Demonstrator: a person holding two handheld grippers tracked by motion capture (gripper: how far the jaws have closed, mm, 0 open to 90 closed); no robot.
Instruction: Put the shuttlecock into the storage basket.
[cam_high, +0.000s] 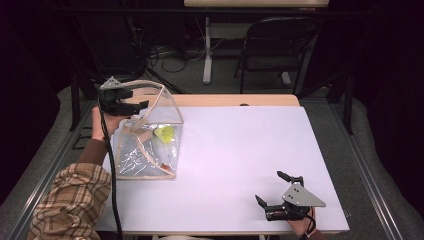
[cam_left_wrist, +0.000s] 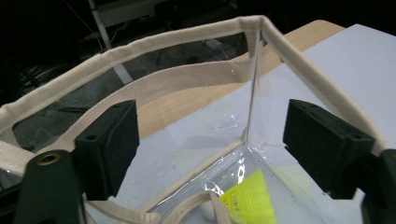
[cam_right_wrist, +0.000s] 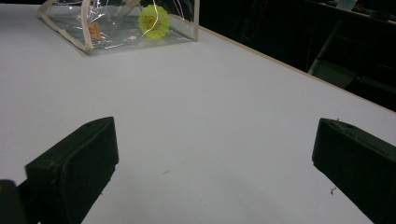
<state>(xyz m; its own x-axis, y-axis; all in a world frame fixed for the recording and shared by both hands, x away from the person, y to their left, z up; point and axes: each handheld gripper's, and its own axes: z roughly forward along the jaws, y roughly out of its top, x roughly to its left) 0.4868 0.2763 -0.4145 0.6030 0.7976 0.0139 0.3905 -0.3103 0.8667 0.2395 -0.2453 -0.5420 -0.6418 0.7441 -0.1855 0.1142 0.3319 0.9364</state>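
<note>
L tongs (cam_high: 131, 107) gape over clear bag (cam_high: 150, 132), contents blurry thru plastic; R tongs (cam_high: 272, 189) wide open, empty.

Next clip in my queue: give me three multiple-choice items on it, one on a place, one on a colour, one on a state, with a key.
1. Where on the table does the clear bag stand?
A. its left side
B. its centre
C. its right front corner

2. What colour is the shuttlecock inside the bag?
A. red
B. yellow-green
C. blue

3. How are the right tool's jaws?
A. shut on the bag
B. shut on nothing
C. open, holding nothing

Key:
1 A, the high view shows the bag by the left tool.
2 B, it shows yellow-green through the clear plastic.
3 C, bare table lies between the spread jaws.
</note>
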